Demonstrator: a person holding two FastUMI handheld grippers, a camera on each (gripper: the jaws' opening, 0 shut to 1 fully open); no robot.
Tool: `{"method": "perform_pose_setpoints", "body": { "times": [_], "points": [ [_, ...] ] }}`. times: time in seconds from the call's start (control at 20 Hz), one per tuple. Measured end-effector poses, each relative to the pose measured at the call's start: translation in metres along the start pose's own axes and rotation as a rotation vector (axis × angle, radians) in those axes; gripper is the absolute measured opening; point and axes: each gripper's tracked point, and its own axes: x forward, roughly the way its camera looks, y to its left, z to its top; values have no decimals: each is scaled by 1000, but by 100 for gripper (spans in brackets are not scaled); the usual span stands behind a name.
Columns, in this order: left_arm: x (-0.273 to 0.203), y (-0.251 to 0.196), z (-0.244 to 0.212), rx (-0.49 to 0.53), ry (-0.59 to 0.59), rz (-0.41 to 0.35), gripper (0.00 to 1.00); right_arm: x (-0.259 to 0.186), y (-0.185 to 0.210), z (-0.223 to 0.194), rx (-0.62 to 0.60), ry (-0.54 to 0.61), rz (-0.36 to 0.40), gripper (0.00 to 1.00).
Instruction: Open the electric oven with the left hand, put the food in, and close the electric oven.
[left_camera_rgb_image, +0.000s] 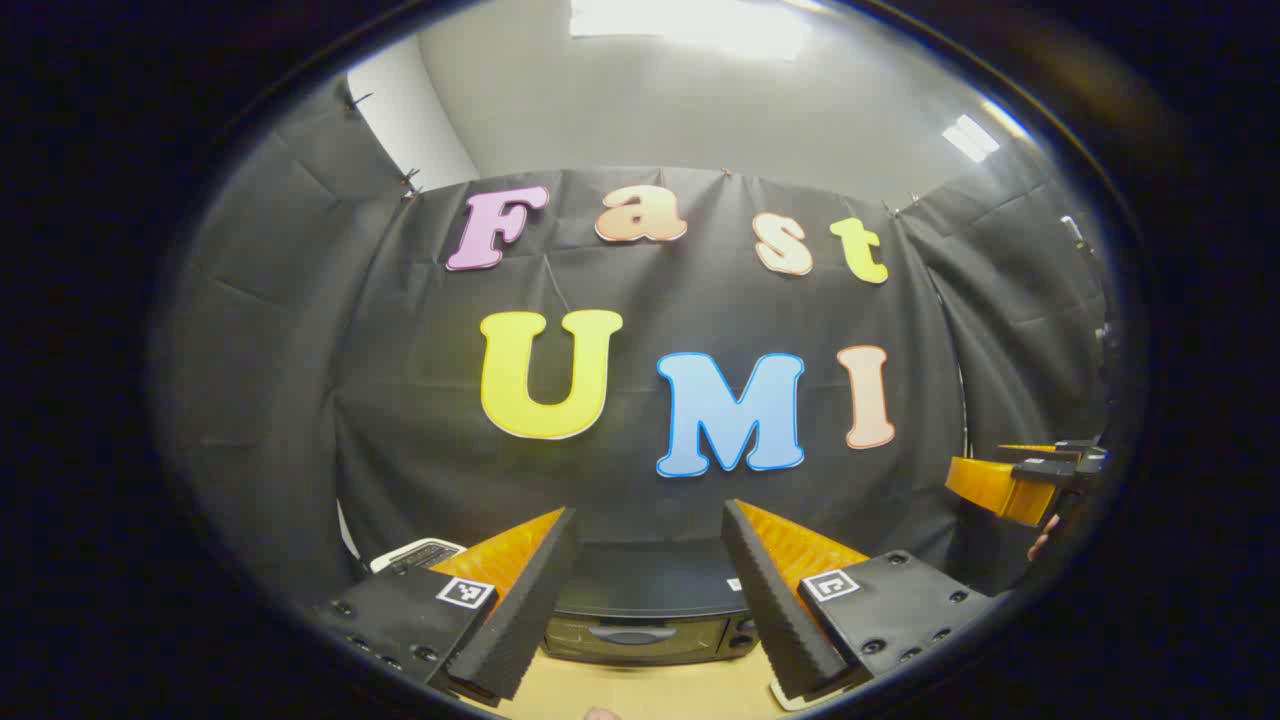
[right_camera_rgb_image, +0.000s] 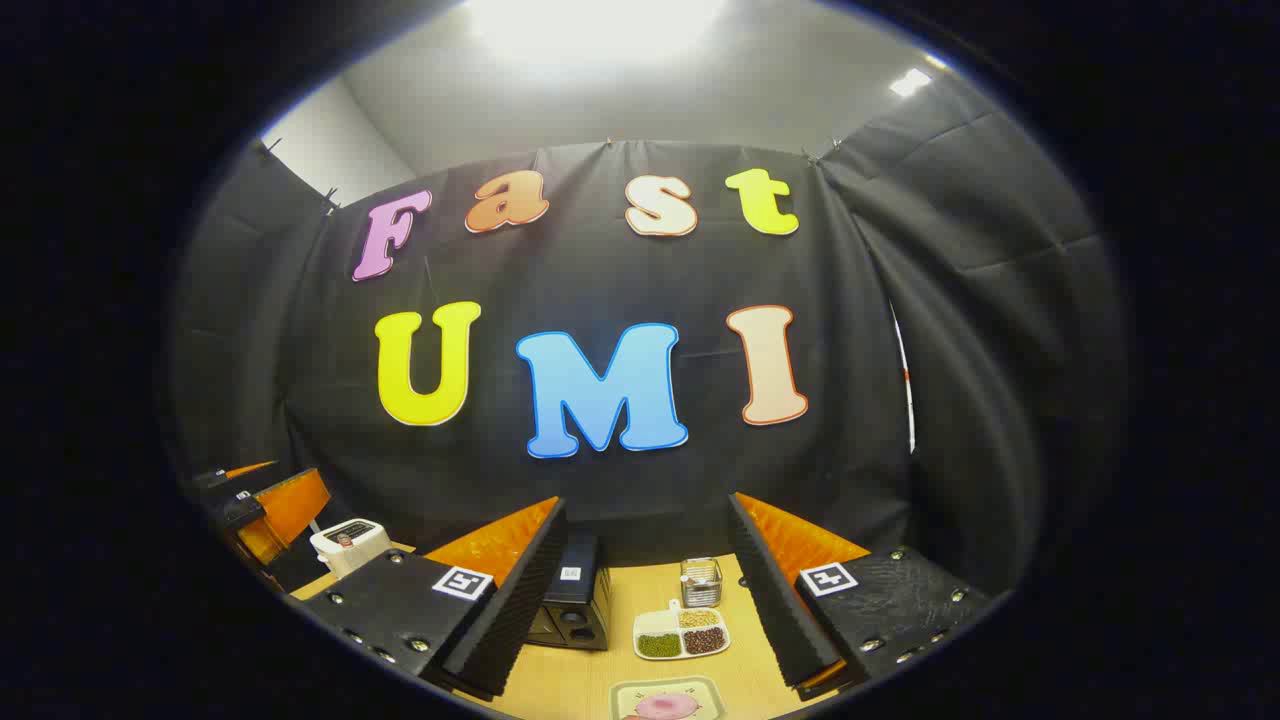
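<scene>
Oven (left_camera_rgb_image: 645, 615) sat low and dead ahead of my left gripper (left_camera_rgb_image: 648, 585), framed between its two fingers on the wooden table (left_camera_rgb_image: 640, 690), door shut as far as I could judge, with the door handle (left_camera_rgb_image: 622, 634) a horizontal bar running left to right across the top of the glass. My left jaws stood wide apart and held nothing. The handle's long axis lay across the gap between my fingers, so I judged the jaws would need to come down and forward onto it, possibly with a turn of the hand. From the right gripper view the oven (right_camera_rgb_image: 572, 598) lay to the left, partly behind that gripper's left finger, so the left hand was clearly the better placed for the door. My right gripper (right_camera_rgb_image: 648, 590) was likewise wide open and empty. The food (right_camera_rgb_image: 667, 706), a pink item on a small tray (right_camera_rgb_image: 622, 692), lay near and just below the right jaws, with a divided dish (right_camera_rgb_image: 682, 632) of grains and beans beyond it. Door step not yet begun; food untouched.
</scene>
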Motion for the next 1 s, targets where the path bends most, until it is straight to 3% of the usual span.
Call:
{"method": "perform_pose_setpoints", "body": {
  "times": [0.2,0.4,0.45,0.5,0.95,1.0],
  "points": [
    [0,-1,-7,-15,18,-10,100,-2,-2,0,-2,-1,-10,96],
    [2,0,-11,-13,26,-8,93,-2,-5,-3,-9,2,-14,92],
    [1,0,-12,-14,26,-8,91,-3,-5,-5,-10,3,-15,96],
    [1,0,-12,-13,27,-6,100,-3,-6,-4,-11,4,-16,96],
    [16,-3,-41,-10,86,-22,100,5,-9,-15,-2,32,-17,96],
    [19,-4,-47,-11,102,-25,95,7,-10,-18,-5,38,-16,92]
  ]
}}
